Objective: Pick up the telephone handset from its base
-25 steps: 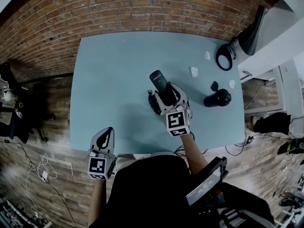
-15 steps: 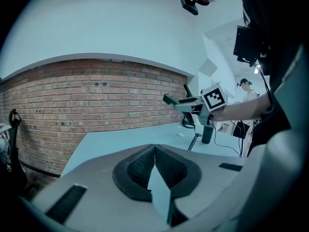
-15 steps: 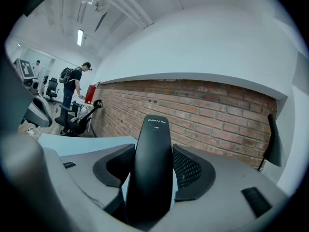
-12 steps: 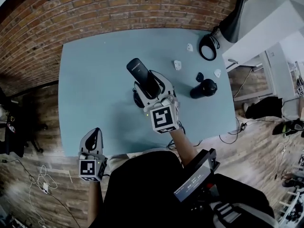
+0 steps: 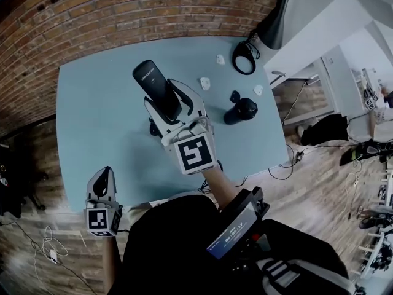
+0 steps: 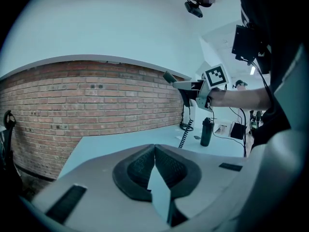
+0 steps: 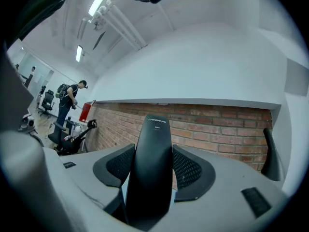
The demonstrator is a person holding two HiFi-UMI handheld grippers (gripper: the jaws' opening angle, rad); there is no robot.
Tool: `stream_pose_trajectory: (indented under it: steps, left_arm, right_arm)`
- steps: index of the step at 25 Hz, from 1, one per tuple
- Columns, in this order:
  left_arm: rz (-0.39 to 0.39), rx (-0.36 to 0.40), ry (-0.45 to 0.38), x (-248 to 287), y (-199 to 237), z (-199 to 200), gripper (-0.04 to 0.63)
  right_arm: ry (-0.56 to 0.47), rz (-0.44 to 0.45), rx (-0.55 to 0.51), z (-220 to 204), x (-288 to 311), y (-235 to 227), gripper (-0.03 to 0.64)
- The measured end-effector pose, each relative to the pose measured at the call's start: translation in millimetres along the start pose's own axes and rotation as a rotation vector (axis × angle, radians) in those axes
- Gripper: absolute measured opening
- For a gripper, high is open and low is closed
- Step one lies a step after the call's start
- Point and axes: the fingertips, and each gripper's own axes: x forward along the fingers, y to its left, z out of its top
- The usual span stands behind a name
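My right gripper (image 5: 167,101) is shut on the black telephone handset (image 5: 157,89) and holds it high above the blue table (image 5: 92,121), its top end pointing away from me. In the right gripper view the handset (image 7: 152,168) stands upright between the pads, filling the gap. A dark bit of the base or cord (image 5: 151,128) shows under the gripper; the rest is hidden. In the left gripper view a coiled cord (image 6: 185,135) hangs from the raised handset (image 6: 170,78) to the table. My left gripper (image 5: 103,176) is shut and empty, off the table's near edge.
A black bottle (image 5: 239,110) stands right of the gripper. A black desk lamp (image 5: 273,17) with a round foot (image 5: 244,57) is at the far right corner. Small white pieces (image 5: 204,83) and a small black one (image 5: 234,95) lie nearby. A brick wall (image 5: 123,11) backs the table.
My right gripper has risen with the handset, which now looks larger and sits well above the table. The left gripper stays shut near the table's front edge.
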Motion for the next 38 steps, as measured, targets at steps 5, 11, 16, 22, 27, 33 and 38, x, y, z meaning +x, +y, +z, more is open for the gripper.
stream_pose_trajectory:
  steps: [5,11,16,22,27,33,38]
  left_arm:
    - [-0.008,-0.001,-0.017,5,-6,5,0.011]
    - [-0.012,0.005,-0.051,9,-2,19,0.011]
    - [-0.010,0.011,-0.058,9,1,25,0.011]
    - [-0.011,0.023,-0.077,13,4,35,0.011]
    - [-0.031,0.049,-0.090,17,1,47,0.011]
    - [-0.026,0.046,-0.131,21,4,57,0.011]
    - [-0.027,0.048,-0.136,21,4,60,0.011]
  right_arm:
    - [-0.057,-0.009,0.014,26,-4,-13,0.241]
    - [-0.105,-0.007,0.046,56,-2,-14,0.241]
    - [-0.163,0.014,0.059,86,-6,-12,0.241]
    - [-0.282,0.033,0.074,125,-20,-16,0.242]
    - [-0.323,0.078,0.089,143,-32,-2,0.242]
    - [-0.341,0.143,0.068,132,-43,23,0.242]
    - [-0.262,0.190,0.102,92,-46,40,0.242]
